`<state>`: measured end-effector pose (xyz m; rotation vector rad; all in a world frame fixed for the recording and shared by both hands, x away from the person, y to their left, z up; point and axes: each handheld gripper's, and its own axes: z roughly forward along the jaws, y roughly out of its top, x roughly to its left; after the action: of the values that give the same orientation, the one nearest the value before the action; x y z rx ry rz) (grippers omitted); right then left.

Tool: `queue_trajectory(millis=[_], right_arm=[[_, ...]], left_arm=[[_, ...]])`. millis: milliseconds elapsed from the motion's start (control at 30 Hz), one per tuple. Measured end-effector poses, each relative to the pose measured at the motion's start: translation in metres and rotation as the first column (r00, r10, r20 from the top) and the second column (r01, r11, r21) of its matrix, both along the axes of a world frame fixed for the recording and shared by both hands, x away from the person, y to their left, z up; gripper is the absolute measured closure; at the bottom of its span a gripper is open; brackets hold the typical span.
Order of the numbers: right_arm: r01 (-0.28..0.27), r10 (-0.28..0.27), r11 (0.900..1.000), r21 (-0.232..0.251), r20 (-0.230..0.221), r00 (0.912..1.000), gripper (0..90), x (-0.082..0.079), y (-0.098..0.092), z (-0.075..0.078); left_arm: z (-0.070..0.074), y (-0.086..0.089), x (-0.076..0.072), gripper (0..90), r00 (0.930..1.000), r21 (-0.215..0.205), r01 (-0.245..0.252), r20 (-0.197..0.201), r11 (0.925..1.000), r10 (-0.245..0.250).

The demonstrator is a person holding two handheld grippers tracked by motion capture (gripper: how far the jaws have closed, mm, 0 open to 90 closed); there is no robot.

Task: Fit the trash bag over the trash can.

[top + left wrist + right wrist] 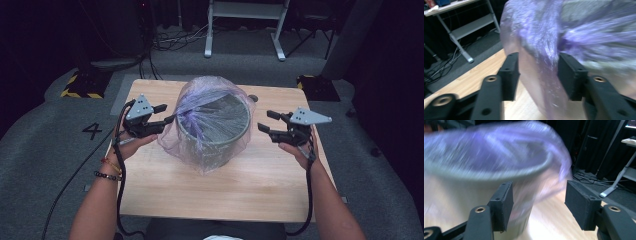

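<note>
The person's forearms come in low, each hand carrying a gripper: the left gripper (161, 119) stands with its jaws apart around a fold of the purple plastic bag (200, 102), pads not pressing it, while the right gripper (266, 121) hangs open just beside the bag, holding nothing. The bag is draped over the grey bin (214, 131) mid-table, apparently to line it. The wooden table (165, 195) sits on grey carpet, cables and a white desk frame (245, 22) behind.

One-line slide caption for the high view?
Open left gripper and right gripper flank the bin draped in a purple bag.
</note>
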<state>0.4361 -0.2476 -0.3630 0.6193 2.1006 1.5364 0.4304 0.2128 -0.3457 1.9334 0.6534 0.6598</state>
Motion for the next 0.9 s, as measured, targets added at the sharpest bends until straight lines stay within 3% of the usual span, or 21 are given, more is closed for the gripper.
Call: queue_trajectory(millis=[100, 200, 333, 367, 467, 533, 667, 900], right_arm=[[0.012, -0.011, 0.999, 0.041, -0.022, 0.9997, 40.3, 0.018, 0.005, 0.013], [0.024, -0.024, 1.0, 0.002, -0.031, 0.9992, 39.4, 0.035, 0.015, 0.021], [0.016, -0.017, 1.0, -0.027, -0.066, 0.9976, 38.4, 0.057, 0.027, 0.025], [0.033, -0.037, 0.998, -0.045, -0.077, 0.9964, 39.9, 0.063, 0.03, 0.025], [0.03, -0.035, 0.998, -0.047, -0.101, 0.9943, 49.4, 0.074, 0.032, 0.024], [0.024, -0.031, 0.998, -0.061, -0.107, 0.9938, 63.5, 0.079, 0.035, 0.022], [0.036, -0.045, 0.995, -0.091, -0.094, 0.9945, 87.5, 0.085, 0.041, 0.017], [0.078, -0.092, 0.992, -0.101, -0.143, 0.9853, 90.0, 0.097, 0.045, 0.005]], left_arm=[[0.0, -0.001, 0.011, 56.9, 0.9992, -0.017, 0.03, -0.024, 0.9994, -0.031], [-0.002, -0.004, 0.018, 67.2, 0.9982, 0.0, 0.057, -0.019, 0.9984, -0.057], [-0.004, -0.008, 0.026, 77.7, 0.9987, 0.021, 0.047, -0.023, 0.9987, -0.046], [-0.005, -0.008, 0.028, 79.4, 0.9989, 0.027, 0.042, -0.024, 0.9988, -0.041], [-0.006, -0.009, 0.033, 84.3, 0.9985, 0.028, 0.046, -0.029, 0.9986, -0.045], [-0.008, -0.011, 0.037, 89.2, 0.9985, 0.04, 0.045, -0.032, 0.9982, -0.043], [-0.015, -0.014, 0.046, 90.0, 0.9988, 0.036, 0.023, -0.045, 0.9991, -0.021], [-0.025, -0.022, 0.059, 90.0, 0.9975, 0.018, -0.007, -0.07, 0.9998, 0.009]])
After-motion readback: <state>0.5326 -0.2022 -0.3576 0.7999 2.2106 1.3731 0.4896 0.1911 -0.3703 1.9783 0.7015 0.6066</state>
